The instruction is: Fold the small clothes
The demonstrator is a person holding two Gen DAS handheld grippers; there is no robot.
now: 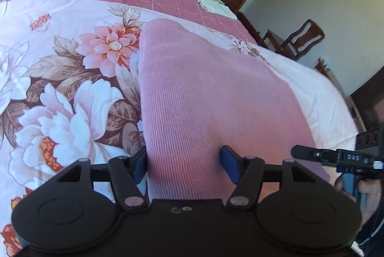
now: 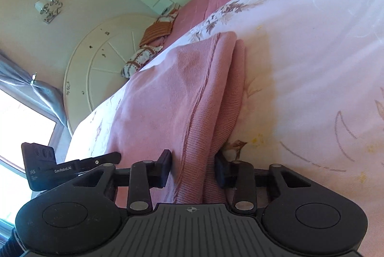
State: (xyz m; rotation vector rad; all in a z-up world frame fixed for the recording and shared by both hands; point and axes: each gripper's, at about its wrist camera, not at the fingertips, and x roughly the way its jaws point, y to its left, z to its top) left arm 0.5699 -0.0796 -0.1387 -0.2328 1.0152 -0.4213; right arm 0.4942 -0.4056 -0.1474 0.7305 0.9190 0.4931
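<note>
Left wrist view: left tongs [image 1: 184,167] stand half spread astride the pink knit garment [image 1: 204,98] at frame centre on the floral bedspread [image 1: 60,79]. Right tongs [image 2: 195,168] pinch its bunched folded edge (lower centre).

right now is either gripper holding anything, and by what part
Both straddle the pink ribbed knit garment at its near edge; whether the pads press it cannot be told.

Your pink ribbed knit garment [image 1: 204,98] lies folded lengthwise on the floral bedspread [image 1: 60,79]. Its layered edges face the bed's near edge.
</note>
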